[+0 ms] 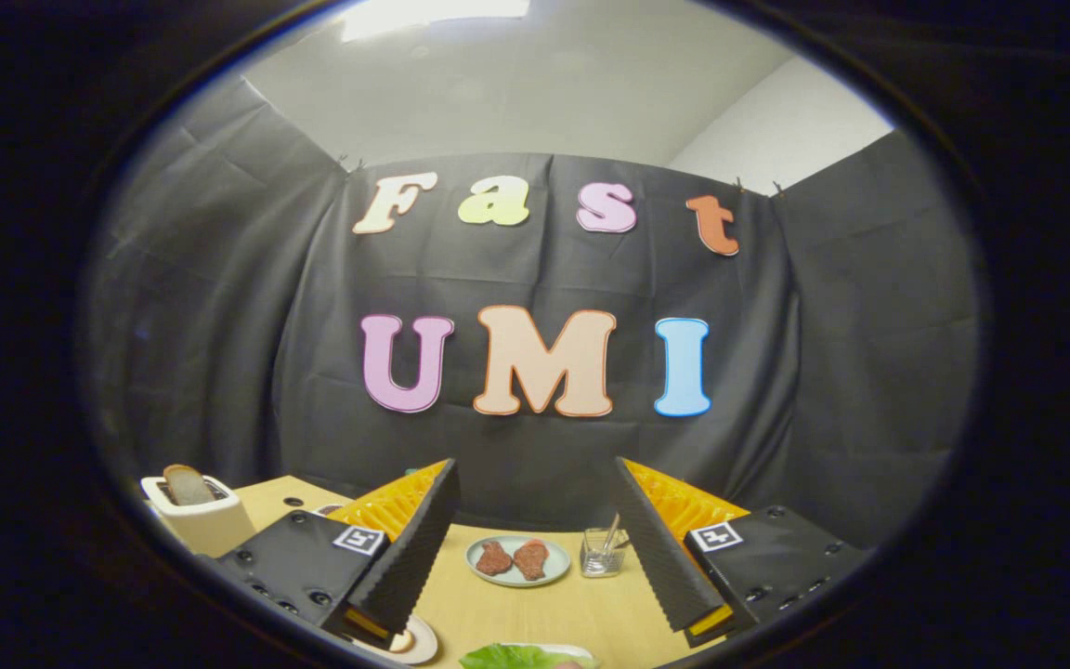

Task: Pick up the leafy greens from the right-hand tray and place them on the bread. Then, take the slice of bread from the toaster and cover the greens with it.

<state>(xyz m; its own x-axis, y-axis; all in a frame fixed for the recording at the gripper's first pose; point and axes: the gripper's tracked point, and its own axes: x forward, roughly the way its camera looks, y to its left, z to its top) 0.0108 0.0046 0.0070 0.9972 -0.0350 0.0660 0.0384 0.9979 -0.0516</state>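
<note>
My gripper (535,557) is open, its two fingers spread wide above the wooden table (516,609) with nothing between them. Leafy greens (521,657) lie on a tray just below and between the fingertips, only their top part showing. A white toaster (201,516) stands to the left beyond the left finger, with a slice of bread (187,485) sticking up out of its slot. Under the left fingertip (396,595) peeks the rim of a plate (419,641) with something pale on it; what it holds is mostly hidden.
A pale plate (518,560) with two reddish-brown meat pieces lies ahead between the fingers. A small clear glass (604,552) with a stick in it stands to its right. The black cloth wall closes the table's far side.
</note>
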